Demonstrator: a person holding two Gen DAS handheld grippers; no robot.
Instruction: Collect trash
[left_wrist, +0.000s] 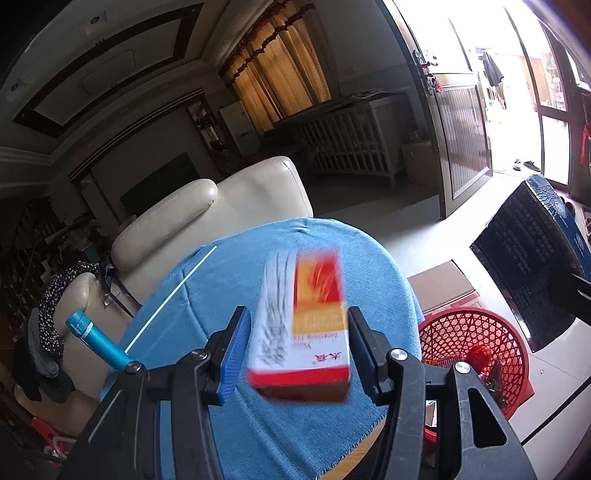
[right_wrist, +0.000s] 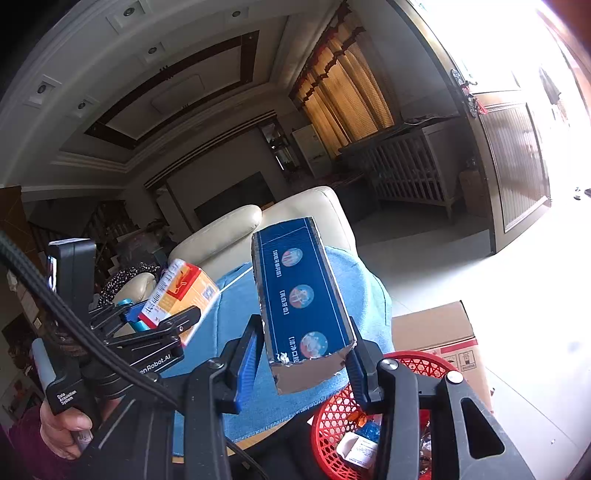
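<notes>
My left gripper (left_wrist: 295, 347) holds a red, orange and white carton (left_wrist: 306, 321) between its pads, lifted above the blue tablecloth (left_wrist: 221, 295). The left gripper and its carton (right_wrist: 181, 291) also show at the left of the right wrist view. My right gripper (right_wrist: 303, 362) is shut on a long dark blue box (right_wrist: 299, 295) with a torn silver end, held up over the table edge. A red mesh basket (right_wrist: 410, 369) with several wrappers in it stands on the floor below right; it also shows in the left wrist view (left_wrist: 476, 343).
A thin white stick (left_wrist: 173, 295) and a teal tube (left_wrist: 99, 343) lie on the cloth. A cream sofa (left_wrist: 207, 214) stands behind the table. A cardboard box (right_wrist: 439, 332) sits by the basket. An open doorway (left_wrist: 517, 110) is at right.
</notes>
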